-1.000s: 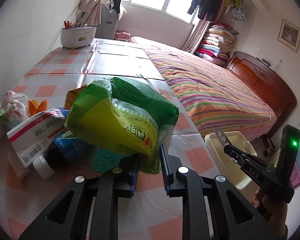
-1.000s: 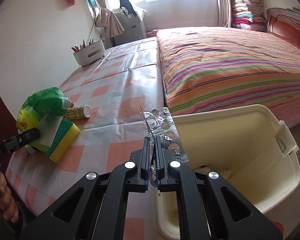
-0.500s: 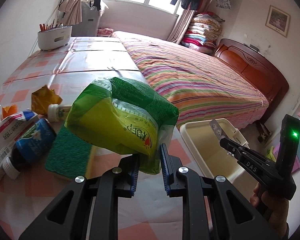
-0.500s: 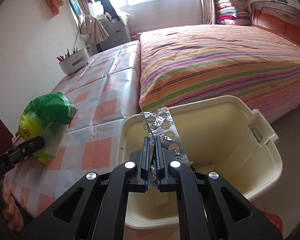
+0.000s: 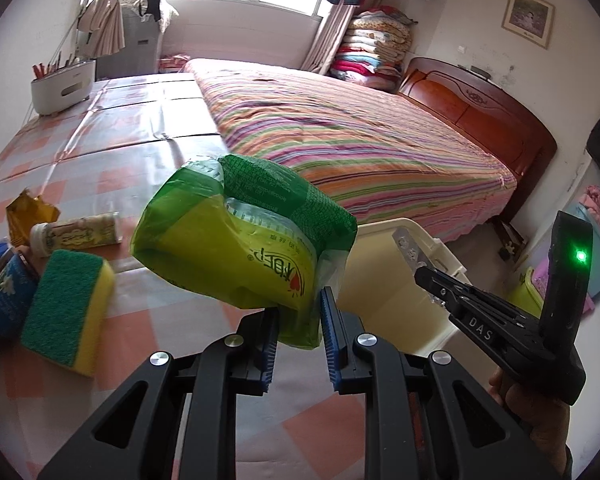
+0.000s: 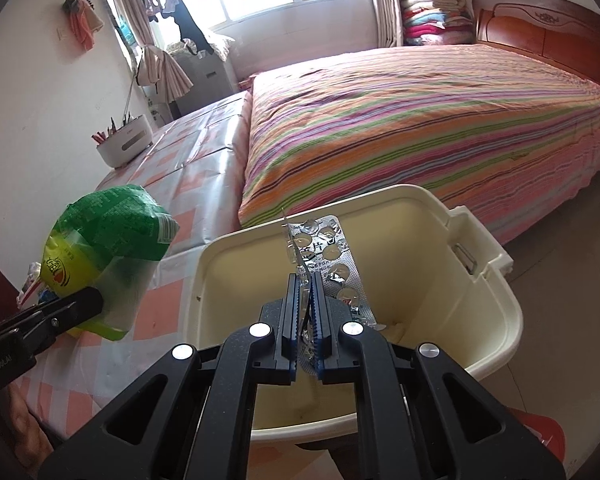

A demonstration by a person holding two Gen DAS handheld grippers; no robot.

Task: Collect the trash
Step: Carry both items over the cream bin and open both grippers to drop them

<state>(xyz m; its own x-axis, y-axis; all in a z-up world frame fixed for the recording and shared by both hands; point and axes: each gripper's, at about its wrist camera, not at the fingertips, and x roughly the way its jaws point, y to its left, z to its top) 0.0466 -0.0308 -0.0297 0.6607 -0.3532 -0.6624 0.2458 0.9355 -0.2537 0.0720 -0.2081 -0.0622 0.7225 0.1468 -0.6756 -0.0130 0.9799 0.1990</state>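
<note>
A: Right, left claw (image 5: 298, 322) status?
B: Clamped on bag (image 5: 244, 240). Crinkly plastic, green over yellow, puffed and rounded. Held above the table (image 5: 140, 136) edge, beside the bin (image 5: 384, 280). Red logo and Chinese print on it, can't read it.
A: Right claw (image 6: 305, 300)?
B: Pinched tight on a blister pack (image 6: 328, 264). Silver foil, flat strip, round pill domes. It hangs over the open bin (image 6: 496, 320), not touching it. Print on the foil is too small to read.
A: Bin?
B: Cream plastic, rectangular, rounded rim, latch slot on one side. It stands on the floor between table and bed (image 6: 420, 120).
A: Any writing?
B: "DAS" on the right tool's body, seen from the left camera. Green LED lit there.
A: What's left on the table?
B: Sponge (image 5: 66, 312), green scrub face on yellow foam. Small white bottle (image 5: 76, 232) lying flat just behind it. Crumpled gold wrapper (image 5: 30, 216), blue packet (image 5: 4, 300) at the left edge. White holder (image 5: 62, 88) with pens at the far end. Checked glossy cloth covers the top.
A: Anything in the way?
B: The bag hides part of the bin from the left camera.
</note>
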